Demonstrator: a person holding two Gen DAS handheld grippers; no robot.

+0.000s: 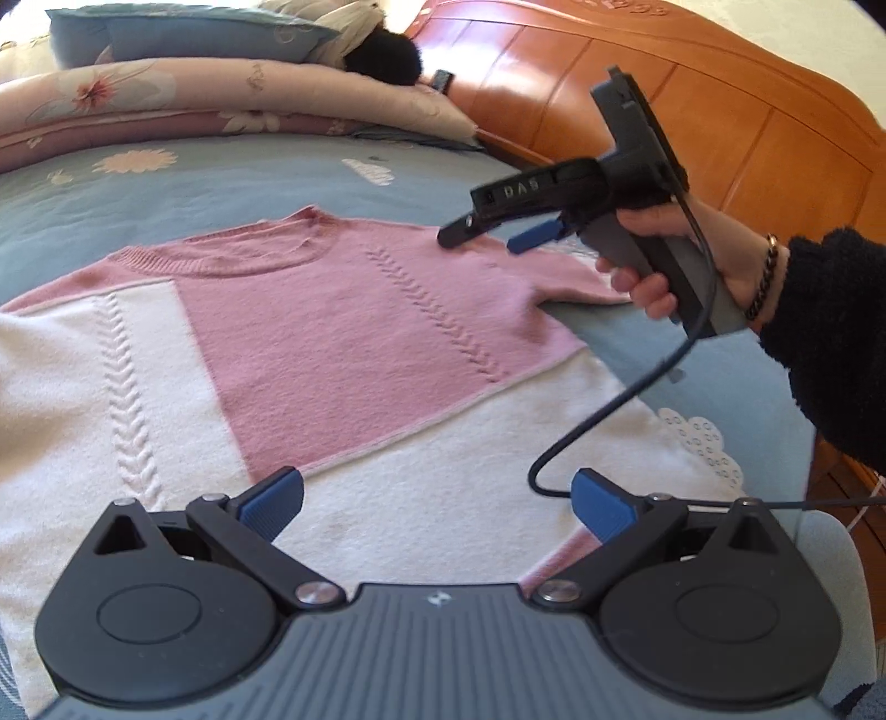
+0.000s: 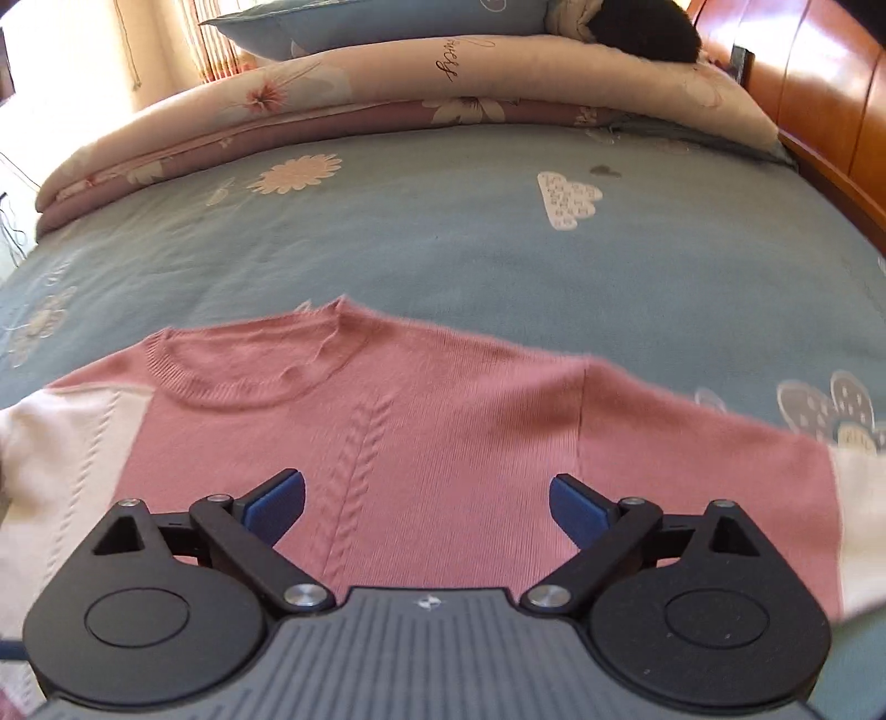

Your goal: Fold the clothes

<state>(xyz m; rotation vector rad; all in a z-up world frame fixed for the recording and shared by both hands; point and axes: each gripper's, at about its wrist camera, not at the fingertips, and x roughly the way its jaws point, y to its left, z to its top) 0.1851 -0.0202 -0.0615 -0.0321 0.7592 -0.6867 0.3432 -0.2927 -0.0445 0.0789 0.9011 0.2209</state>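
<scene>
While the sweater lies face up and spread flat on the blue bedspread, collar toward the stacked quilt and pillow, you've got no fold in it that I can see: body flat, and the sleeve on your right lies out sideways. I'd call the task at the start, with both sleeve folds and the body fold left. Your left gripper hangs over the white lower body, blue pads wide apart, nothing between them. Your right gripper sits over the pink chest panel near the cable-knit line, also spread wide and empty; from the left wrist view its fingertips are just above the shoulder, and I can't tell if they touch the knit. Your hand holds its handle, cable trailing down over the bedspread. Readable text: raised letters "DAS" on the right gripper's body in the left view; cursive script on the quilt, looks like "lovely" but it's not clear. No garment label visible.
</scene>
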